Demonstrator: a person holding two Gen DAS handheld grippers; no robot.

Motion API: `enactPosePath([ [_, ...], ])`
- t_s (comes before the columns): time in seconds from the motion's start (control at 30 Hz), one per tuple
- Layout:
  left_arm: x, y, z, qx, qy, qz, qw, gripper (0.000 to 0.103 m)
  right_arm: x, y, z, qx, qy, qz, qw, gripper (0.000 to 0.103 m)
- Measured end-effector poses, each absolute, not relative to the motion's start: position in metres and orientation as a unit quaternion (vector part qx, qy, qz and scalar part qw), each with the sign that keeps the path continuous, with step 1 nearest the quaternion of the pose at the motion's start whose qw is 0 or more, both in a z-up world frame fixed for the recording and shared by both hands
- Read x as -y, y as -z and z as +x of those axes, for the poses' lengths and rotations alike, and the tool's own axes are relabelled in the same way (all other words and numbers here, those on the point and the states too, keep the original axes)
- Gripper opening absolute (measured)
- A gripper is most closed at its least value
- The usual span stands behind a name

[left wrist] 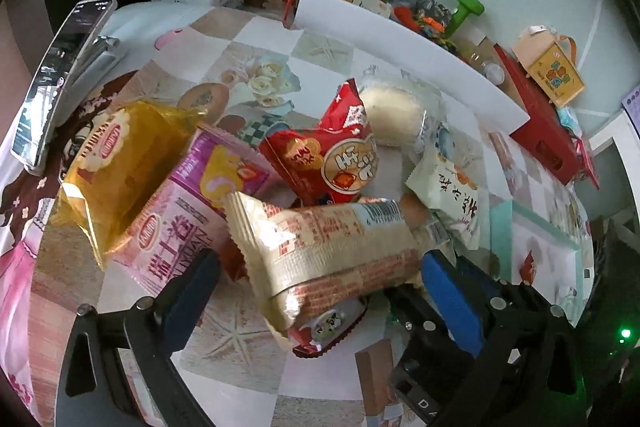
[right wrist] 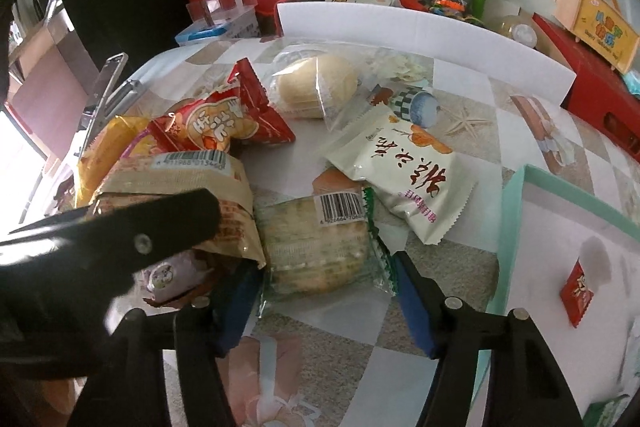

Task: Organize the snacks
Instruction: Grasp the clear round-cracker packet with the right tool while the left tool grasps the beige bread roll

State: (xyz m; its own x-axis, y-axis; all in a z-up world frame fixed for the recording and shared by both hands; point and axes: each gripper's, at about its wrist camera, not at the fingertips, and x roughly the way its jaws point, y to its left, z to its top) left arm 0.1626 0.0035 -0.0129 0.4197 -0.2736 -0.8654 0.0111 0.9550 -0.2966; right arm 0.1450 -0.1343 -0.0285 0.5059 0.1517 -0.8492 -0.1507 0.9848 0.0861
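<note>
Left tongs (left wrist: 316, 279) were spread wide around a beige wafer pack (left wrist: 320, 255), lower centre. Right tongs (right wrist: 324, 291) were open, straddling a green-edged cracker pack (right wrist: 320, 251) on the surface (right wrist: 320, 359), with a teal tray (right wrist: 516, 195) at right.

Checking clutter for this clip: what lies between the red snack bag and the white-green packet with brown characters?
In the right wrist view, only bare patterned tablecloth separates the red snack bag from the white-green packet; the wrapped pale bun sits just behind that gap.
</note>
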Motion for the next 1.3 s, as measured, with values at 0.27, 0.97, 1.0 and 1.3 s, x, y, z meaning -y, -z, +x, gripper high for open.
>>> enactPosePath([
  [0.27,-0.005,-0.001,0.159,-0.523,0.076,-0.115,0.841,0.100,0.137,0.027,0.143,-0.490,-0.090,0.006,0.867,0.063],
  [0.97,0.024,0.013,0.165,-0.526,0.057,-0.060,0.846,0.099,0.140,0.025,0.120,-0.500,-0.112,0.024,0.859,0.060],
  [1.0,0.023,0.013,0.165,-0.526,0.053,-0.059,0.847,0.099,0.140,0.025,0.119,-0.500,-0.112,0.025,0.858,0.060],
  [1.3,0.015,0.011,0.163,-0.520,0.045,-0.065,0.851,0.084,0.142,0.024,0.119,-0.501,-0.112,0.028,0.858,0.060],
])
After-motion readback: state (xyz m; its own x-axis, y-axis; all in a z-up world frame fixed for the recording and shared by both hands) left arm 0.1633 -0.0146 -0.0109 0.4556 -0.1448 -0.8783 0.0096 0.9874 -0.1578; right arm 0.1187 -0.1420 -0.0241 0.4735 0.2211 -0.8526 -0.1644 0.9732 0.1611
